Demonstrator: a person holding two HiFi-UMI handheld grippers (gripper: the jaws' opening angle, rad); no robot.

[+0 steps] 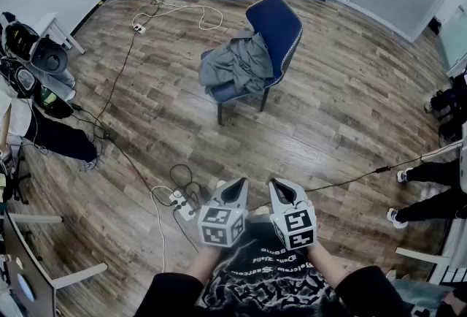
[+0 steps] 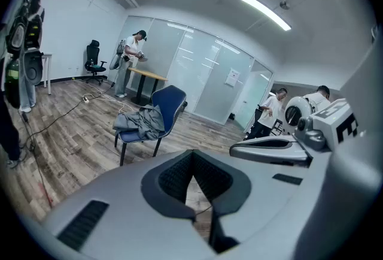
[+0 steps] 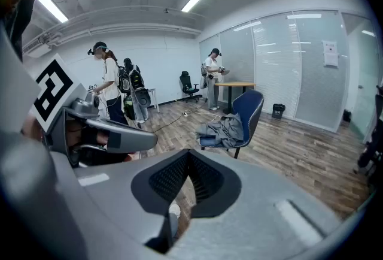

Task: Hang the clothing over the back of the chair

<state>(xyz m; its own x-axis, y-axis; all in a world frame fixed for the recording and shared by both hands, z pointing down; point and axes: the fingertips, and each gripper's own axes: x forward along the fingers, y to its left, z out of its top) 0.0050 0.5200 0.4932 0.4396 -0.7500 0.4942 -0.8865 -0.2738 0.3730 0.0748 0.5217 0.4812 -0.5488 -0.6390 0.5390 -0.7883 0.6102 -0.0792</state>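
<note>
Clothing (image 1: 237,63) lies heaped on the chair (image 1: 283,25) seat, well apart from the left claw (image 1: 239,184) and right claw (image 1: 276,184), both closed empty, so step close and spread them before pinching a top fold.

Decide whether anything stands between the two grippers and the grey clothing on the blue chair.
Nothing visible does. Bare wood floor runs from the left gripper and right gripper, both shut, to the grey clothing on the blue chair. Cables lie off to the sides.
</note>
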